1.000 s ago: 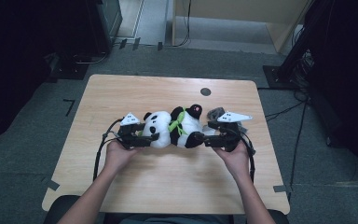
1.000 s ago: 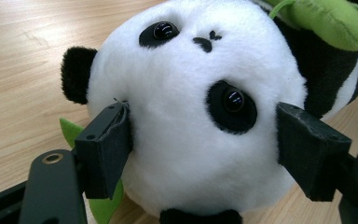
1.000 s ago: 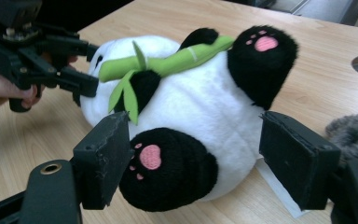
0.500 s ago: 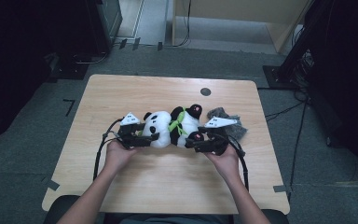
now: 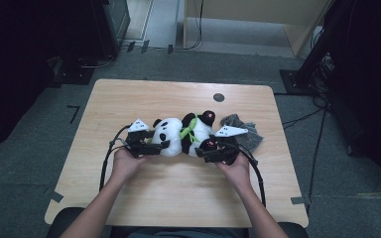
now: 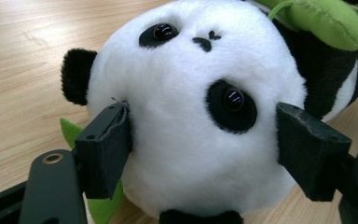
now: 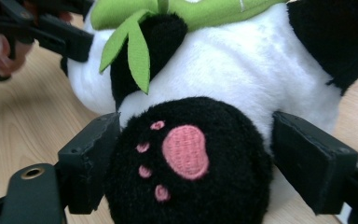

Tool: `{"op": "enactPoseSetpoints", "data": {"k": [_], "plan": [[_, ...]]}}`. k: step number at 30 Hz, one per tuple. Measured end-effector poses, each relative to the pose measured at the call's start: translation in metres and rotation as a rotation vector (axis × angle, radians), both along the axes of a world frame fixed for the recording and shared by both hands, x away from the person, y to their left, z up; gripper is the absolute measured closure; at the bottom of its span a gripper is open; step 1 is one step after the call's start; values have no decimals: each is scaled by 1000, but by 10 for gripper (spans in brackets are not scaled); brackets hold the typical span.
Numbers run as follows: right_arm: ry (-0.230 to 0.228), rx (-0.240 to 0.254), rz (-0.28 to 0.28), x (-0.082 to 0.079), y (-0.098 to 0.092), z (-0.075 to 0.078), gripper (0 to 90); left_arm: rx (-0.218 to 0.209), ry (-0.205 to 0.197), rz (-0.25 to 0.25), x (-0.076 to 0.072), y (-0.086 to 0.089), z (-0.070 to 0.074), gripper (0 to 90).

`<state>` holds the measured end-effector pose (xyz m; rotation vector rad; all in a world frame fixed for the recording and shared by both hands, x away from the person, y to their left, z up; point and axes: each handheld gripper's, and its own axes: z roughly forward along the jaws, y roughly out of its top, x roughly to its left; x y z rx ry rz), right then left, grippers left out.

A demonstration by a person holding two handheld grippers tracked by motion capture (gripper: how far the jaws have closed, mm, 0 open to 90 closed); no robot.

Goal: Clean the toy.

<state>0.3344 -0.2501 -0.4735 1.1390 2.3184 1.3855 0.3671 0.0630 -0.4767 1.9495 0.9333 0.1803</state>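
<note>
Right gripper (image 5: 209, 153) dropped to mid-frame, jaws just opening around the soft, light black-and-white plush panda's (image 5: 181, 135) foot (image 7: 186, 158), left gripper (image 5: 151, 146) clamps its squashy head (image 6: 191, 107); grab bulk.

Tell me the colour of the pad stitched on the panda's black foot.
Pink: one large pad and small toe spots on the black foot of the plush panda. Clearest in the right gripper view.

Light wooden desk (image 5: 178, 99) on grey carpet floor (image 5: 39, 148). Crumpled grey cloth (image 5: 240, 130) at desk's right part. Small dark round disc (image 5: 219, 97) near far edge.
</note>
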Motion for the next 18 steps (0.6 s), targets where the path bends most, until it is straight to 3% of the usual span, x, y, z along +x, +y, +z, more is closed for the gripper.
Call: {"op": "enactPoseSetpoints", "data": {"k": [2,5,7,13,18], "plan": [[7,-23,-10,0,1,-2,183,-9,4,6,0,0,0,232],[-40,-104,-22,-2,8,-6,184,-25,4,17,0,-2,-1,212],[-55,-112,-29,-3,9,-7,197,-26,-3,19,0,-2,-2,209],[-76,-154,-25,-4,8,-5,382,-34,5,21,0,-1,-1,206],[-30,-165,-65,-1,11,7,526,-55,2,18,3,2,1,208]]}}
